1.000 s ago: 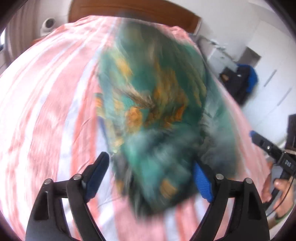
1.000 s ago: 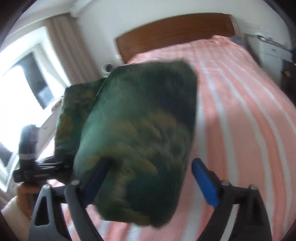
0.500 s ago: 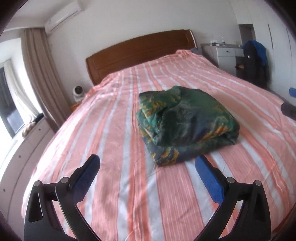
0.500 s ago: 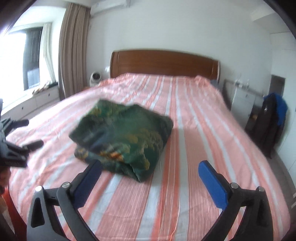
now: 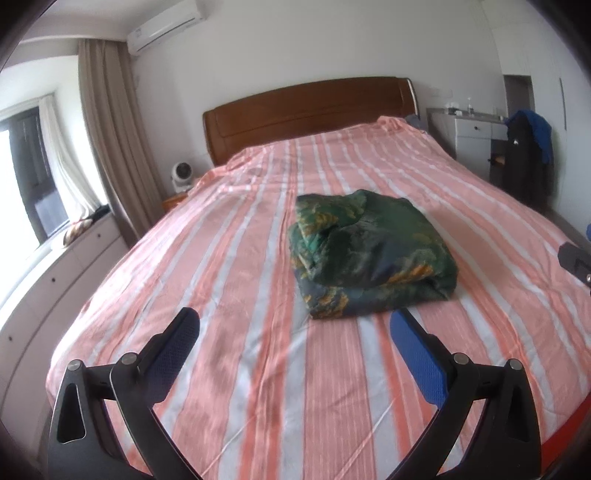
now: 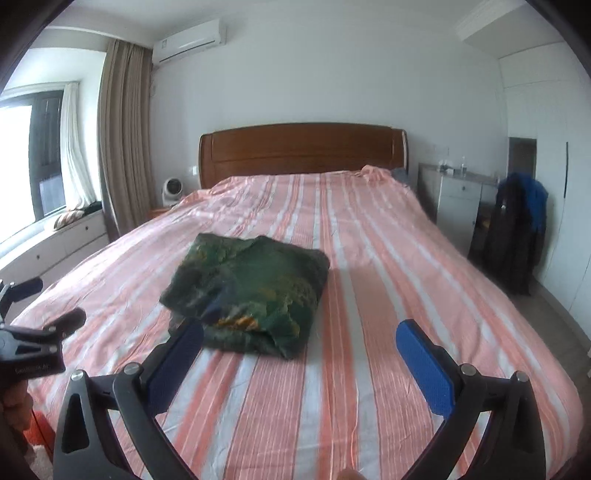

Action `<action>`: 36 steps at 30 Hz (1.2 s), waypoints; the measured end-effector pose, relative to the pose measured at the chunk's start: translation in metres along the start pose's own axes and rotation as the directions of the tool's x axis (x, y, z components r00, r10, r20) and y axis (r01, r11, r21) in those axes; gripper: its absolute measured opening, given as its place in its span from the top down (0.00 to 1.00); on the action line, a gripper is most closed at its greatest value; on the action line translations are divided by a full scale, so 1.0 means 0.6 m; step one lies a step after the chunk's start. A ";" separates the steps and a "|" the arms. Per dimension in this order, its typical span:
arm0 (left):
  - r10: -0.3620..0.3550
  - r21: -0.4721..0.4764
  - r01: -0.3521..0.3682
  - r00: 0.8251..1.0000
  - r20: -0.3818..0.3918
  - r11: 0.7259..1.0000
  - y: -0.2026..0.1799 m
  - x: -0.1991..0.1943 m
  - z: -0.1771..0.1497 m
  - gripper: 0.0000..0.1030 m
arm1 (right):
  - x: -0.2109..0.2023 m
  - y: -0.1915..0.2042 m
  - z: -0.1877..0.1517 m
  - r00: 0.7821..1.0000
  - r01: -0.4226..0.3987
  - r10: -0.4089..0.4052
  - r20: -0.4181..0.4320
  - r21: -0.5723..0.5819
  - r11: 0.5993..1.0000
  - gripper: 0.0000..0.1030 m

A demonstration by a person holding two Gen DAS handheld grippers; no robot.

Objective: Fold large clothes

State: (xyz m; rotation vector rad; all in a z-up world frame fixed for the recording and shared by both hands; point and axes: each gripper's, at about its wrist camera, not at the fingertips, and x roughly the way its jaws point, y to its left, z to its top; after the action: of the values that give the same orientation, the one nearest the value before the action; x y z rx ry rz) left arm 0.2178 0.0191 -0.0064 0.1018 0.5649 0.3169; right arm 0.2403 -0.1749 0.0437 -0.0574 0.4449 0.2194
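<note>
The green patterned garment (image 5: 371,254) sits folded into a thick, roughly square bundle on the bed (image 5: 229,295), lying on the pink-and-white striped sheet around the middle of the mattress. Orange and yellow print shows along its near edge and at the far left corner, where a looser layer bunches up. Nothing is touching it.

The left hand-held gripper (image 5: 293,332) hangs back over the foot of the bed, blue-padded fingers (image 5: 415,354) spread wide apart with nothing between them; the bundle lies just ahead, a little toward the right finger. The right hand-held gripper (image 6: 299,345) is likewise spread wide and holding nothing, with the bundle ahead and nearer its left finger (image 6: 177,360), whose tip overlaps the cloth's near edge in this view; whether it touches, I cannot tell. In the right wrist view the left tool also shows at the left edge.

Behind the bed stands a brown wooden headboard (image 6: 301,151). A small white fan (image 6: 173,189) sits beside it on the left, by the beige curtain (image 6: 123,140), and an air conditioner (image 6: 188,35) is mounted high on the wall. On the right are a white dresser (image 6: 460,206) and a dark jacket (image 6: 517,236) hanging up.
</note>
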 end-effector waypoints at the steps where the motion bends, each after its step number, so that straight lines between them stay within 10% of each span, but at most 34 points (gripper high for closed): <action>1: -0.010 -0.006 0.010 1.000 -0.016 1.000 0.001 0.003 -0.002 0.00 | 0.000 0.001 -0.006 1.000 -0.001 0.001 -0.005 -0.004 1.000 0.00; 10: -0.144 -0.078 0.136 0.983 -0.112 0.988 0.014 0.005 -0.028 0.00 | -0.007 0.018 -0.039 0.994 0.028 -0.027 -0.104 0.004 1.000 0.00; 25: -0.148 -0.121 0.148 0.989 0.010 0.982 0.020 -0.081 -0.024 0.00 | -0.068 0.039 -0.079 0.988 -0.057 0.064 -0.139 0.050 0.997 0.00; 36: -0.100 -0.078 0.094 0.992 -0.073 0.992 0.003 -0.068 -0.042 0.00 | -0.065 0.040 -0.065 0.984 -0.003 0.013 -0.176 0.060 0.998 0.00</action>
State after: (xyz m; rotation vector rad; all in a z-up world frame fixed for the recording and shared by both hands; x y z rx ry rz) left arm 0.1709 0.0078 -0.0065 -0.0102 0.6318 0.2475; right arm 0.1844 -0.1630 0.0254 -0.0163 0.6281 0.2097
